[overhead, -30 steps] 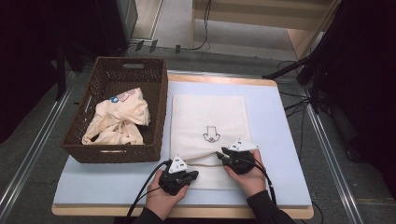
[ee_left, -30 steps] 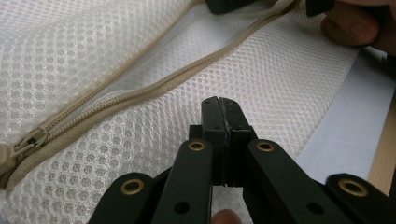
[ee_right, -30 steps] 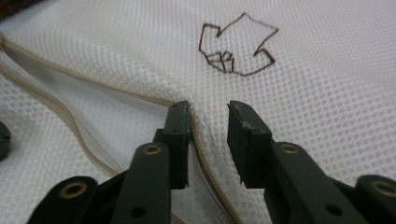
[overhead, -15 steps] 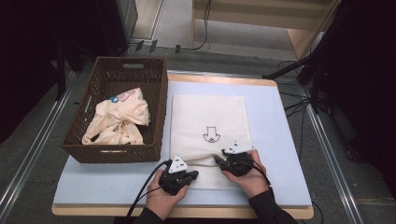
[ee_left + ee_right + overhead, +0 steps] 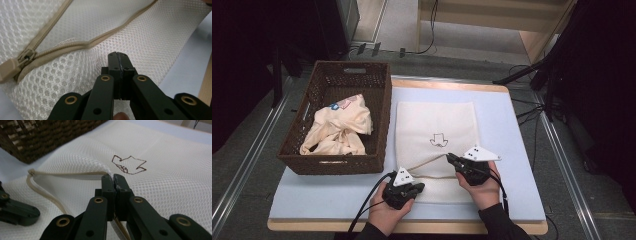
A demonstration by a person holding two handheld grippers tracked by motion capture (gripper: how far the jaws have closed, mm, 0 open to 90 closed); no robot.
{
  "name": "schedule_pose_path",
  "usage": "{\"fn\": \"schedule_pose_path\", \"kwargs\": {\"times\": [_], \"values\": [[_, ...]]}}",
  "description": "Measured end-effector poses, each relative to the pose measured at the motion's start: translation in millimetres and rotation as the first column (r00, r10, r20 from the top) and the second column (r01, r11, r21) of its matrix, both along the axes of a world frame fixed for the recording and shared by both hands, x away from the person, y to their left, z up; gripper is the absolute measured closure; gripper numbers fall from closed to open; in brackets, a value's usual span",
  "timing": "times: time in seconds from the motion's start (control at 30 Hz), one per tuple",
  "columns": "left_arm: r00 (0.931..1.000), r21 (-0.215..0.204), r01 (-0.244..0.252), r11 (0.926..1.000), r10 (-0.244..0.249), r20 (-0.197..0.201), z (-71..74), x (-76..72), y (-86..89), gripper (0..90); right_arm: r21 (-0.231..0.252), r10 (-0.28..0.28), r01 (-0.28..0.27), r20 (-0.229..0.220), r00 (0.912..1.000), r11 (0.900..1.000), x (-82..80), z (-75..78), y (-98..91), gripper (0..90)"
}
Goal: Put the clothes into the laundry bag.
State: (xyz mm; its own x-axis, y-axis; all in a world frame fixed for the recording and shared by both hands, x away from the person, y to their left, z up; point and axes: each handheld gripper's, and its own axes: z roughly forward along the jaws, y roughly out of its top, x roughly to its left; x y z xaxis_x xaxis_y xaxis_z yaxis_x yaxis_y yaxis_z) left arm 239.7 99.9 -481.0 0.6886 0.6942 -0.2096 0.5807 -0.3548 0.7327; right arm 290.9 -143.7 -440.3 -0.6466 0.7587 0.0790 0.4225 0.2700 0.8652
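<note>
A white mesh laundry bag (image 5: 434, 125) with a small dark arrow mark (image 5: 128, 165) lies flat on the blue mat (image 5: 512, 150). Its beige zipper (image 5: 82, 43) runs across the near end and stands partly undone. My right gripper (image 5: 448, 156) has just been closing and is shut on the upper edge of the bag's mouth (image 5: 100, 168), holding it lifted off the lower layer. My left gripper (image 5: 416, 187) is shut, with its tips (image 5: 117, 55) pinching the lower mesh just below the zipper. The zipper pull (image 5: 11, 71) lies to their left.
A brown wicker basket (image 5: 337, 80) stands left of the bag with cream clothes (image 5: 339, 127) in it. Its corner rises close behind the bag (image 5: 37, 135). The mat covers a wooden table whose front edge (image 5: 312, 226) runs by the person's forearms.
The right gripper has risen a little and pulled the bag's upper zipper edge up with it, so the mouth gapes. The left gripper has stayed put.
</note>
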Motion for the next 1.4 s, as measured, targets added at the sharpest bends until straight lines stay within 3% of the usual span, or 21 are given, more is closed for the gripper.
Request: {"fn": "schedule_pose_path", "kwargs": {"times": [0.23, 0.33, 0.4, 0.43, 0.5, 0.6, 0.8, 0.9, 1.0, 1.13, 1.23, 1.3, 1.4], "values": [[1.0000, 0.001, 0.001, 1.0000, -0.001, 0.002, 0.0, -0.1, -0.1, 90.0, 0.064, -0.018, 0.016, 0.026, 0.9995, 0.9978, -1.4, 9.1, -4.9, 88.2], [1.0000, -0.007, 0.001, 1.0000, -0.001, -0.005, -0.1, 0.7, 0.7, 89.9, 0.054, -0.020, 0.018, 0.026, 0.9995, 0.9984, -1.5, 7.8, -3.6, 88.2], [0.9982, -0.060, 0.041, 0.9973, -0.044, -0.042, 0.7, 3.6, 4.5, 81.3, 0.040, -0.020, 0.019, 0.024, 0.9995, 0.9990, -1.4, 5.7, -2.7, 88.2], [0.9973, -0.083, 0.060, 0.9948, -0.063, -0.037, 2.0, 3.4, 6.6, 77.2, 0.040, -0.022, 0.021, 0.024, 0.9995, 0.9990, -1.3, 4.9, -2.5, 88.2], [0.9975, -0.114, 0.071, 0.9910, -0.070, 0.010, 6.8, 0.1, 9.7, 70.1, 0.036, -0.025, 0.024, 0.022, 0.9995, 0.9991, -1.1, 3.6, -2.4, 88.1], [0.9950, -0.128, 0.084, 0.9882, -0.076, 0.065, 17.7, -4.7, 11.2, 56.3, 0.034, -0.026, 0.025, 0.022, 0.9994, 0.9991, -0.4, 2.2, -2.6, 88.1], [0.9877, -0.166, 0.123, 0.9785, -0.104, 0.116, 44.4, -9.3, 11.7, 33.3, 0.032, -0.027, 0.026, 0.017, 0.9995, 0.9991, 0.4, 1.1, -3.4, 88.0], [0.9803, -0.187, 0.150, 0.9709, -0.122, 0.155, 56.2, -8.9, 16.2, 20.8, 0.029, -0.024, 0.024, 0.016, 0.9996, 0.9993, 0.1, 0.3, -3.0, 88.0], [0.9796, -0.186, 0.136, 0.9731, -0.105, 0.172, 67.1, -4.6, 22.0, 10.6, 0.026, -0.021, 0.021, 0.014, 0.9997, 0.9994, 0.2, -0.4, -2.6, 88.0], [0.9816, -0.204, 0.109, 0.9728, -0.073, 0.176, 79.6, 3.1, 30.2, 9.0, 0.021, -0.021, 0.020, 0.009, 0.9997, 0.9996, 0.1, -1.4, -2.0, 88.0], [0.9785, -0.174, 0.093, 0.9803, -0.058, 0.198, 88.9, 8.0, 33.9, 6.5, 0.018, -0.021, 0.021, 0.009, 0.9997, 0.9996, 0.1, -2.0, -2.0, 87.9], [0.9778, -0.181, 0.090, 0.9793, -0.053, 0.203, 94.0, 11.2, 36.5, 2.1, 0.016, -0.019, 0.019, 0.009, 0.9998, 0.9997, 0.1, -2.4, -2.3, 87.9], [0.9763, -0.164, 0.064, 0.9844, -0.028, 0.214, 101.2, 17.2, 39.7, 0.0, 0.018, -0.020, 0.020, 0.004, 0.9998, 0.9996, -0.2, -3.0, -2.2, 87.9]]}}
